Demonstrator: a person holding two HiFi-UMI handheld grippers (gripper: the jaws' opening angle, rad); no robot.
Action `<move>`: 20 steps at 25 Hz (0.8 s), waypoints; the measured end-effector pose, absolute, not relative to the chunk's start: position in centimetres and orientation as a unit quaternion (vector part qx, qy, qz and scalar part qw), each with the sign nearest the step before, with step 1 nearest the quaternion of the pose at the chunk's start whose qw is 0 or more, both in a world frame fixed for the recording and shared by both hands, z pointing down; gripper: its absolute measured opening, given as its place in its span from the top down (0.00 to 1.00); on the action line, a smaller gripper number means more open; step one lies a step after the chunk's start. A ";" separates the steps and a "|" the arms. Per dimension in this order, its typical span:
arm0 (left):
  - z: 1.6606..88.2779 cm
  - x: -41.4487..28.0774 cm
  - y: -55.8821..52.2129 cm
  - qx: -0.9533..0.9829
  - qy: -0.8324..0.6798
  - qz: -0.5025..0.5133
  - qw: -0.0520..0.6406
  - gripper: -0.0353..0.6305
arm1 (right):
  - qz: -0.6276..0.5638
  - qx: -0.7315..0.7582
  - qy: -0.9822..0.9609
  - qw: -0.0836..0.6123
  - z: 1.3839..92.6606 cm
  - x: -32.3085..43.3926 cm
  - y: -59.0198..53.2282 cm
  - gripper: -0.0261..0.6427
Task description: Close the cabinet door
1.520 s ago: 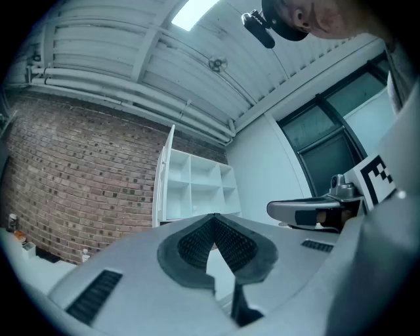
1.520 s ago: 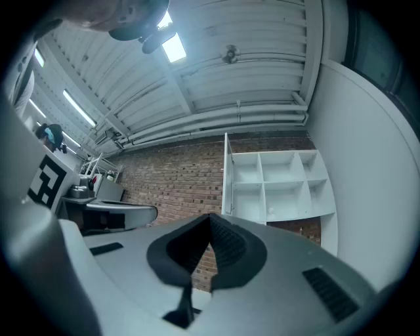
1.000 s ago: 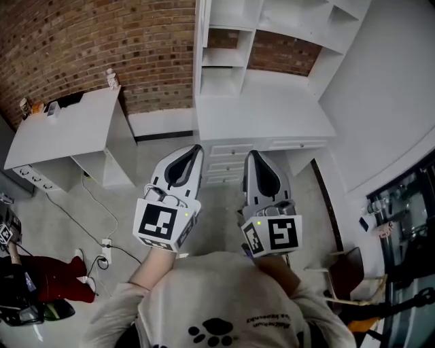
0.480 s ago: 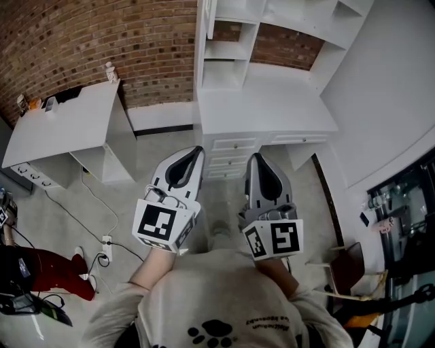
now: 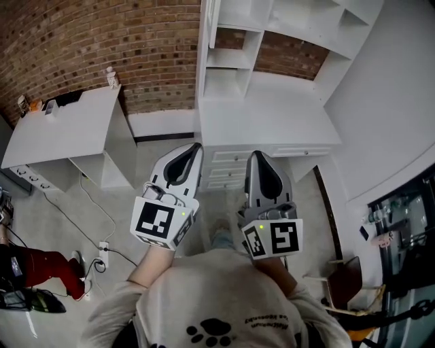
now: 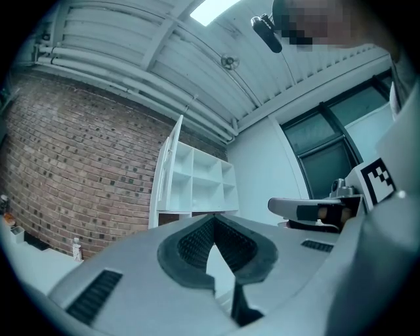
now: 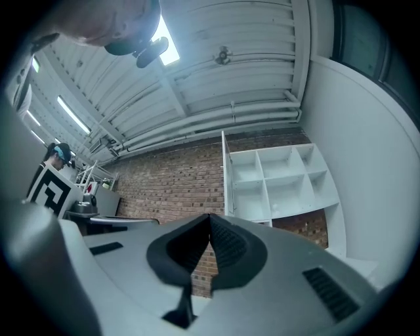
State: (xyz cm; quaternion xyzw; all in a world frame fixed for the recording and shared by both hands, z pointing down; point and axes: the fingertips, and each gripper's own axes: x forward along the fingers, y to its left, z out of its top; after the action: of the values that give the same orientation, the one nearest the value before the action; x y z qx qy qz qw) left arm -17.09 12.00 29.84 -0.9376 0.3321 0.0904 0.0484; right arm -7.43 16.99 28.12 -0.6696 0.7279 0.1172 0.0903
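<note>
Both my claws are pressed together and pinch nothing. The left gripper and the right gripper float side by side in front of the white shelf unit, well apart from it.

The cabinet door hangs on the left side of the shelf unit. It sticks out toward me, so I see mostly its thin edge. It is open, and I think I am only walking up to it now.

To do this well, I would go to the left of the shelf unit, so the door's outside face is in front of a claw. I would keep that claw closed, lay its tip flat on the door far from the hinge, and push slowly. I would stop when the door sits flat on the front of the shelf unit. The other claw should stay away from the gap so it does not get caught.

My count: two grippers and one open door. In the right gripper view the shelf unit has six little boxes. There is one more white desk to the left of the shelf unit, and one small bottle stands on it.
</note>
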 end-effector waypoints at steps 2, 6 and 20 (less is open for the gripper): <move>29.5 -16.4 10.6 -0.935 0.337 0.093 0.053 0.94 | 0.120 -0.663 0.733 0.094 27.9 -6.8 15.4 0.94; 28.8 -14.9 7.5 -0.930 0.350 0.098 0.059 0.94 | 0.122 -0.648 0.746 0.097 27.4 -5.2 11.9 0.94; 27.5 -8.6 -2.3 -0.902 0.419 0.088 0.063 0.94 | 0.104 -0.581 0.801 0.097 26.3 1.2 -0.2 0.94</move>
State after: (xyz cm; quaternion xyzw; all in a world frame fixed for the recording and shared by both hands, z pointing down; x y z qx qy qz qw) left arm -8.64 -2.31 27.52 -0.9016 0.4188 0.0881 0.0633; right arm 1.22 -0.16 26.30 -0.5808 0.8015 0.1040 0.0974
